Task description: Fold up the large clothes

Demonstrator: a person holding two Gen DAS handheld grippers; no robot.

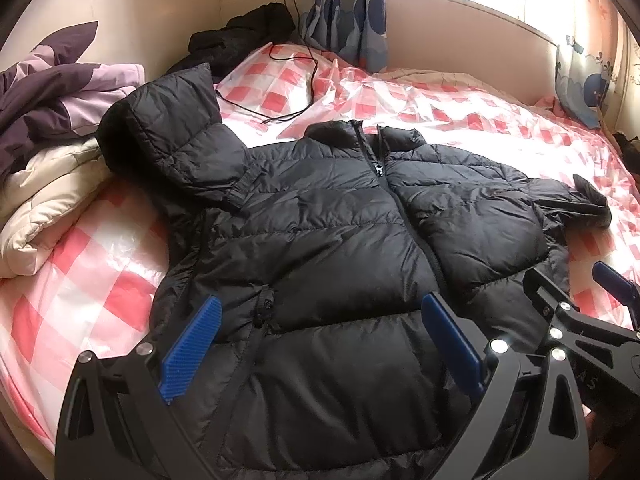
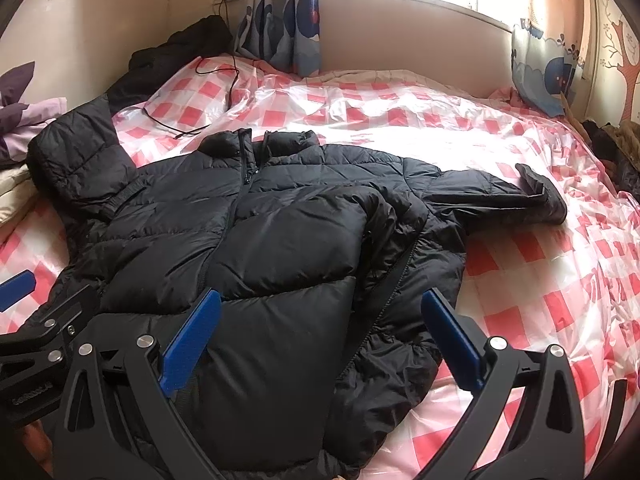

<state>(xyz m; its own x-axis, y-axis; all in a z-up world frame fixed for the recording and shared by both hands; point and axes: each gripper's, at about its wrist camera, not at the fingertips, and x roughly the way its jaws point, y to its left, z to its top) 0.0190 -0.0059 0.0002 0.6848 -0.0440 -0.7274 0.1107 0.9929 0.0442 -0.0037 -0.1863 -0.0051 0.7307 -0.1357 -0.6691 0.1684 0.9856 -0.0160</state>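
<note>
**Q:** While both tools hang above the hem, where does the garment lie, and what do the tools hold?

**A:** The black puffer jacket (image 1: 344, 240) lies front up and zipped on the checked bed cover (image 2: 540, 288), collar toward the window. Its left sleeve (image 1: 168, 136) rides up onto the piled bedding (image 1: 52, 200); its right sleeve (image 2: 504, 192) stretches sideways. The left gripper (image 1: 320, 344) and right gripper (image 2: 320, 340) each show 2 blue pads spread wide, with nothing between them.

**Q:** How is the step best done?

**A:** Judged from this layout, no fold is begun. The right front panel looks bunched near the side seam, so smoothing it first would likely give a truer edge. A sleeve fold seems the sensible start: close on a cuff (image 2: 540, 188) with both fabric layers, lift low, and lay the sleeve across the chest. Slippery quilted shell probably springs back, so press the fold flat before letting go. The charging cable (image 1: 296, 80) lies clear of the collar.
</note>
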